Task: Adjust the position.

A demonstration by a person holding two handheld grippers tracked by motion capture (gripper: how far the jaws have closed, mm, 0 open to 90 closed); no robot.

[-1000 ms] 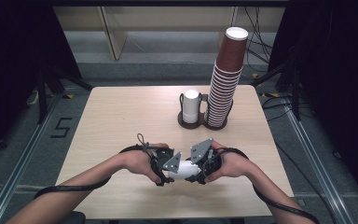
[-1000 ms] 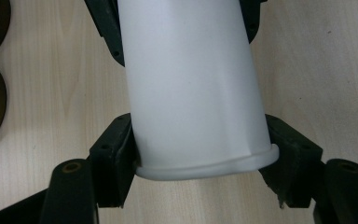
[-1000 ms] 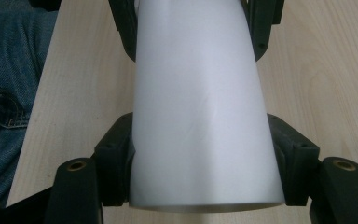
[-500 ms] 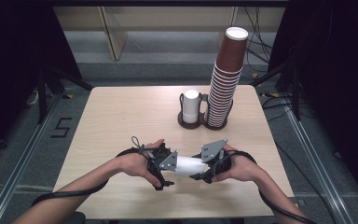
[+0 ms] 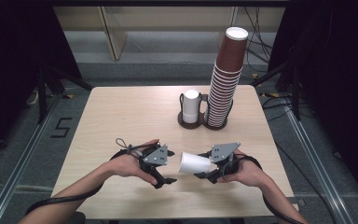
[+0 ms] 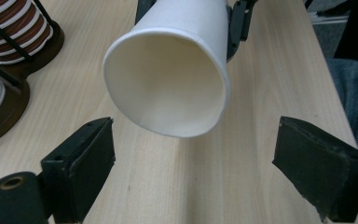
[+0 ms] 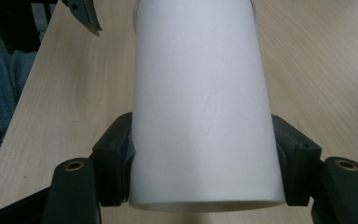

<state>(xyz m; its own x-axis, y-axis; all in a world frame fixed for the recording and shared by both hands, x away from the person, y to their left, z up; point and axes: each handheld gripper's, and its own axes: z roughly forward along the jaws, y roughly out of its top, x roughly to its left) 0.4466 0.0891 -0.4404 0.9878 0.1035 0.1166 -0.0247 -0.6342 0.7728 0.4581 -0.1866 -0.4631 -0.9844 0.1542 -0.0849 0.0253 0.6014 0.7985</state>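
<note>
From the high view, both forearms come in from the bottom edge and meet over the near part of the table (image 5: 121, 116). The left gripper (image 5: 165, 179) points to the right, and the right gripper (image 5: 200, 173) points to the left, toward it. The white cup (image 5: 195, 163) lies on its side in the air between them, with its open mouth toward the left gripper. At the far side stand a tall stack of brown cups (image 5: 226, 77) and a short white stack (image 5: 191, 106), both in a dark holder (image 5: 204, 124).

The left gripper view looks straight into the mouth of the white cup (image 6: 168, 84). Here the left gripper (image 6: 193, 161) has its jaws spread wide below the rim, and neither pad touches the cup; they have just been closing a little after they opened. The brown stack (image 6: 14, 28) is at the upper left.

The right gripper view shows the outside wall of the white cup (image 7: 205, 102). The right gripper (image 7: 205, 161) clamps it near the closed end, one pad pressing on each side.

One second ago both grippers were close together on the cup. Now the left one has let it go, and the two hands are farther apart.
</note>
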